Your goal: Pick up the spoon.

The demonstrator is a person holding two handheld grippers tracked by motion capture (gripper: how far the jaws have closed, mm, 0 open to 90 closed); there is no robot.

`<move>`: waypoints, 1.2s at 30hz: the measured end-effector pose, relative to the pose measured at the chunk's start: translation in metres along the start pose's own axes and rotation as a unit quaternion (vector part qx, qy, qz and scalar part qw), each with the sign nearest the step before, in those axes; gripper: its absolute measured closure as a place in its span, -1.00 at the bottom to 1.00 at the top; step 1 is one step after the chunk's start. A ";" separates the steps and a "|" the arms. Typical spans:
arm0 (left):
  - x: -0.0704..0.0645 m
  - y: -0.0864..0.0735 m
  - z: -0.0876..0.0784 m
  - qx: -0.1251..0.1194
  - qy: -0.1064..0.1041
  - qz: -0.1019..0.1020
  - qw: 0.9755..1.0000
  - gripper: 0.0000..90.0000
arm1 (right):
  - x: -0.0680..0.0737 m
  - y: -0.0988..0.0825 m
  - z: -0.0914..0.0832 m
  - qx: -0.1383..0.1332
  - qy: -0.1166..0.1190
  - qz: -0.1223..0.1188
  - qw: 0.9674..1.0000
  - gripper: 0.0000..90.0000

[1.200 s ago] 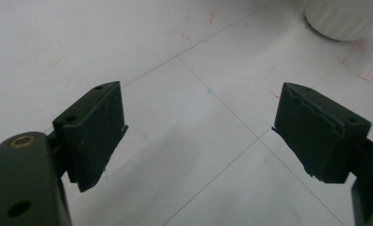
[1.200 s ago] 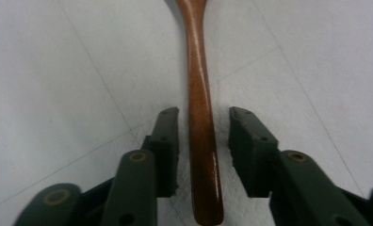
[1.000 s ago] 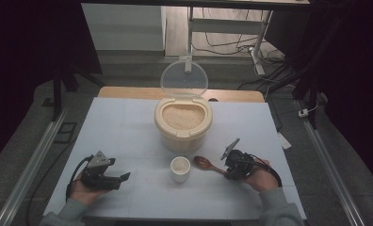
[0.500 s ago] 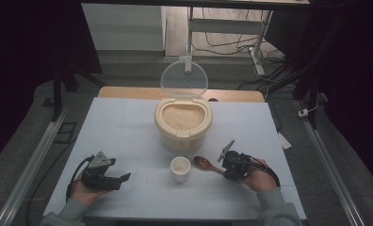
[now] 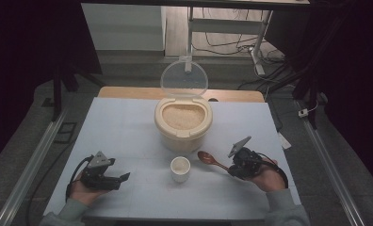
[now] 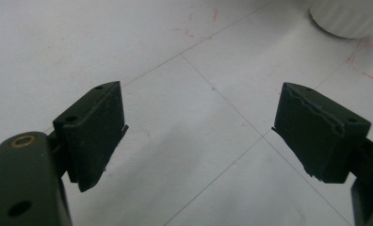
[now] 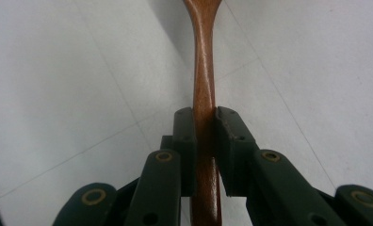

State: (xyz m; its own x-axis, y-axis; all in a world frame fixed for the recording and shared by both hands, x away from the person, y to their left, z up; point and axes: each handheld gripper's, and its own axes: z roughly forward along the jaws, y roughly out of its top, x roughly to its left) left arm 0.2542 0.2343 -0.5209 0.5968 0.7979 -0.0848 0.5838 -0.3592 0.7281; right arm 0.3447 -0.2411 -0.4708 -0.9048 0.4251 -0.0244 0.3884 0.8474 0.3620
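A brown wooden spoon (image 5: 208, 159) lies right of a small white cup (image 5: 180, 168) at the table's front middle. My right gripper (image 5: 230, 168) is shut on the spoon's handle. In the right gripper view the jaws, which have just been closing, press on both sides of the handle (image 7: 203, 61), and the right gripper (image 7: 204, 117) is a little above the white table. My left gripper (image 5: 124, 178) rests at the front left, open, with nothing between its jaws. The left gripper view shows the left gripper (image 6: 198, 127) over bare table and the cup's base (image 6: 349, 16) at the top right.
A cream rice container (image 5: 161, 123) full of rice stands behind the cup, its clear lid (image 5: 184, 80) hinged upright. The white table (image 5: 123, 127) has free room on both sides. Metal rails run along its left and right.
The right gripper's jaws have closed onto the spoon's handle, and the hand has risen slightly with it. The left hand has not moved.
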 end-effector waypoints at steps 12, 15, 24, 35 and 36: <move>0.001 0.000 0.000 0.000 0.001 -0.001 1.000 -0.64 | 0.006 -0.003 -0.033 -0.068 0.014 -0.014 0.997 0.74; 0.001 0.000 0.000 0.000 0.001 -0.001 1.000 -0.63 | 0.008 -0.003 -0.037 -0.076 0.014 -0.015 0.997 0.74; 0.001 0.000 0.001 0.002 0.001 -0.002 1.000 -0.63 | 0.016 0.003 -0.053 -0.110 0.013 -0.038 0.993 0.74; 0.001 0.000 0.002 0.004 0.002 -0.002 1.000 -0.63 | 0.026 0.013 -0.059 -0.140 0.022 -0.055 0.988 0.74; 0.001 0.000 0.002 0.005 0.002 -0.002 1.000 -0.63 | 0.027 0.015 -0.058 -0.142 0.022 -0.059 0.988 0.74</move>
State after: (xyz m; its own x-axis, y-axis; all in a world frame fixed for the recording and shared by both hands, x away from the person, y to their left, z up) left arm 0.2563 0.2342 -0.5227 0.5920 0.8015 -0.0846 0.5912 -0.3605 0.7215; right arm 0.3163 -0.2355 -0.4120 -0.9501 0.3089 -0.0443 0.2205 0.7649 0.6052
